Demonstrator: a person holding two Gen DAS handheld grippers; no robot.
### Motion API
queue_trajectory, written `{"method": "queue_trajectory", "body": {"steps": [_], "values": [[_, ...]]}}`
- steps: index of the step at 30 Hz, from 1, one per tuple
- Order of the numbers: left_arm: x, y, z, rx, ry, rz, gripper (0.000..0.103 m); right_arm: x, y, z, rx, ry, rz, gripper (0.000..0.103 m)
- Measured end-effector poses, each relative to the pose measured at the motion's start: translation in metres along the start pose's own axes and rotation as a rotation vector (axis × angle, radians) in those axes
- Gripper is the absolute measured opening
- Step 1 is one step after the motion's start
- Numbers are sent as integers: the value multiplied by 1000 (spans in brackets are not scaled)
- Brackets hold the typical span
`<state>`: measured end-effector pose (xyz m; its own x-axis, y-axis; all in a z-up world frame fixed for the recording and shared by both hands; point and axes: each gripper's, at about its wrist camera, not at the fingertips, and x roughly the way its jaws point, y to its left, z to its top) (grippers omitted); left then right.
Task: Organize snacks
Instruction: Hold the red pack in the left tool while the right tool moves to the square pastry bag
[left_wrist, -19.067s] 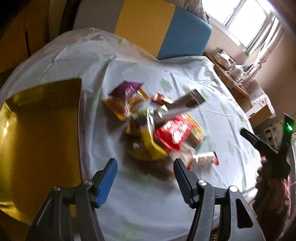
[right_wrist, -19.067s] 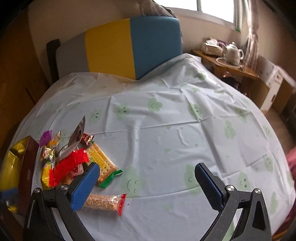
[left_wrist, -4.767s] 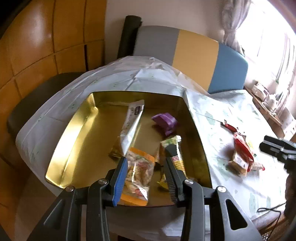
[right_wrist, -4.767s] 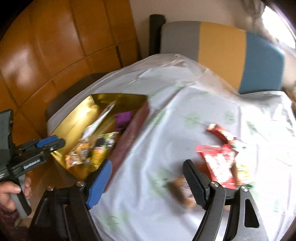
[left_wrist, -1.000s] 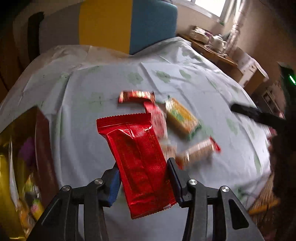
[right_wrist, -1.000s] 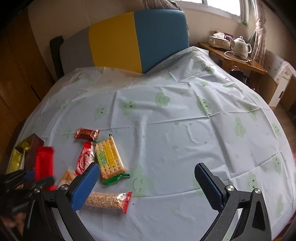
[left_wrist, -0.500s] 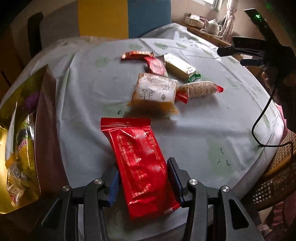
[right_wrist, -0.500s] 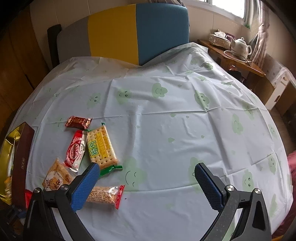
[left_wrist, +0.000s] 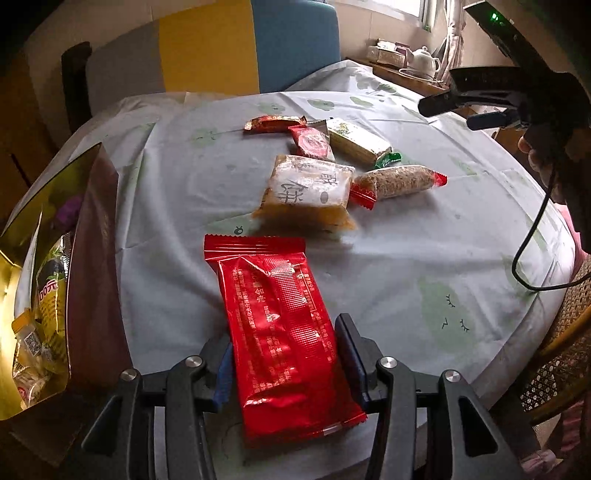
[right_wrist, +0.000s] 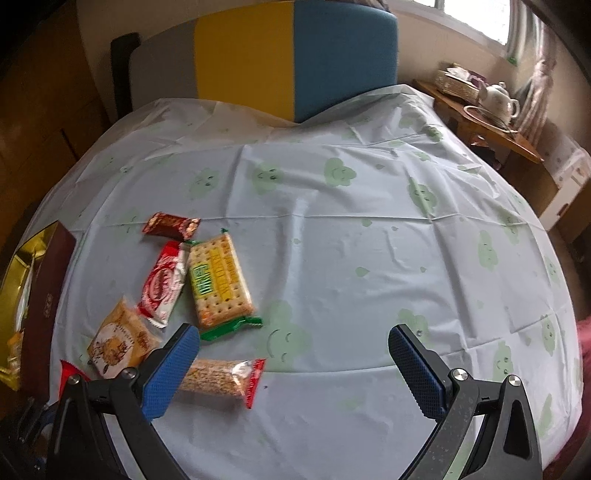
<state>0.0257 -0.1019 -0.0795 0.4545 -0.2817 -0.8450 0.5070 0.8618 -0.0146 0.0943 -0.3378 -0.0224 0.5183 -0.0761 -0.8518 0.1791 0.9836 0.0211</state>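
One red packet (left_wrist: 282, 332) sits pinched across its near half in my left gripper (left_wrist: 284, 363), above the near table edge. It looks light, crinkly and slippery. The gold box (left_wrist: 33, 229) lies left; my right gripper (right_wrist: 295, 363) gapes empty.

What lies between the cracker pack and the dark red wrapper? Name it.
In the right wrist view, a red-and-white packet lies between the cracker pack and the dark red wrapper.
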Motion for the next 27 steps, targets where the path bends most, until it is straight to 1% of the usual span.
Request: {"method": "queue_trajectory", "body": {"steps": [3, 4, 5, 6, 8, 10, 11, 12, 15, 18, 19, 21, 22, 25, 27], "values": [[-1, 1, -1, -1, -6, -2, 50, -4, 11, 0, -32, -15, 93, 103], [-1, 1, -1, 0, -8, -3, 50, -5, 16, 0, -43, -13, 131, 101], [-1, 1, -1, -1, -9, -5, 50, -5, 21, -1, -57, -4, 176, 95], [-1, 1, -1, -2, -10, -6, 50, -5, 28, -2, -74, 9, 218, 93], [-1, 2, -2, -3, -14, -11, 50, -3, 41, -6, -118, 37, 267, 83], [-2, 3, -2, -6, -18, -14, 50, -1, 57, -11, -184, 63, 310, 77], [-2, 3, -3, -8, -19, -17, 50, -1, 65, -14, -213, 73, 335, 76], [-2, 3, -2, -9, -20, -18, 50, -1, 73, -17, -249, 86, 366, 76], [-2, 3, -3, -12, -23, -21, 50, 2, 92, -28, -330, 120, 398, 76], [-2, 3, -2, -12, -23, -21, 50, 5, 99, -36, -356, 162, 447, 76], [-2, 3, -3, -11, -24, -21, 50, 6, 100, -36, -347, 173, 468, 76], [-3, 3, -3, -12, -24, -21, 50, 12, 101, -37, -303, 216, 532, 86], [-3, 4, -3, -12, -24, -22, 50, 16, 101, -37, -285, 229, 529, 91], [-2, 4, -3, -13, -24, -25, 50, 32, 104, -38, -234, 288, 512, 91], [-2, 4, -3, -12, -24, -25, 50, 39, 103, -36, -198, 301, 517, 91]]}}
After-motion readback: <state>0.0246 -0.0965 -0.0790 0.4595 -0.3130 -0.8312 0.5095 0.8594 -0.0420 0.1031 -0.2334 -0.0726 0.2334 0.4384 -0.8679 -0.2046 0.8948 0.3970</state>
